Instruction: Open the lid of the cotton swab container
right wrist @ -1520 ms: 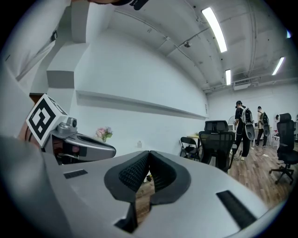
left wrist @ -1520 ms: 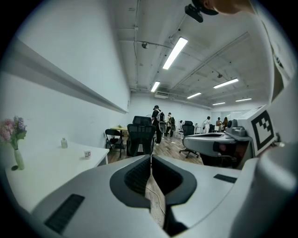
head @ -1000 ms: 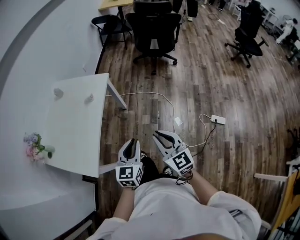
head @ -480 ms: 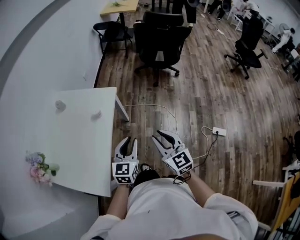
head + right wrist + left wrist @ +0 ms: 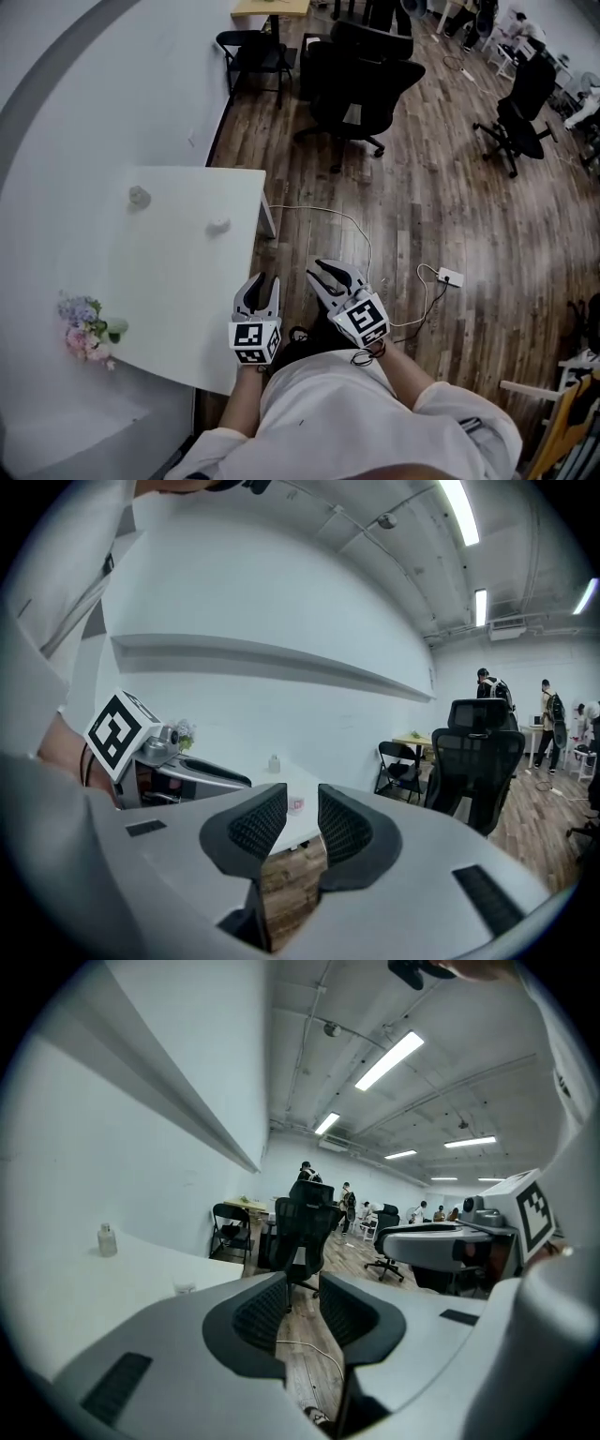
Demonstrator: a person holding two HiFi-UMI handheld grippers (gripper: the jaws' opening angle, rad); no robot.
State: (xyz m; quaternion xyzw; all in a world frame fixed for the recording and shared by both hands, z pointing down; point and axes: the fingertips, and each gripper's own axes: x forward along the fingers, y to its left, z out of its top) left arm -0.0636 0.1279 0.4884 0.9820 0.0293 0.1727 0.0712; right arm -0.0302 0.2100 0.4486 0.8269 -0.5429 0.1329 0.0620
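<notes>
White table [image 5: 178,281] carries the small cotton swab container [image 5: 218,226], seemingly upright.

Head view looks steeply down, gripper views nearly level down the room — all share the table [image 5: 178,281]

At six o'clock in the head view is my white shirt [image 5: 328,412], whose sleeves leave my forearms bare. My left gripper [image 5: 262,279] and right gripper [image 5: 325,269] have smooth pale grey shells, with black ribbed pads [image 5: 261,1312] lining the jaws. Each carries a white cube printed with black square markers, the left cube [image 5: 255,341] at seven o'clock from the right cube [image 5: 365,321]. Both pairs of jaws have just been opening, with nothing between them.
</notes>
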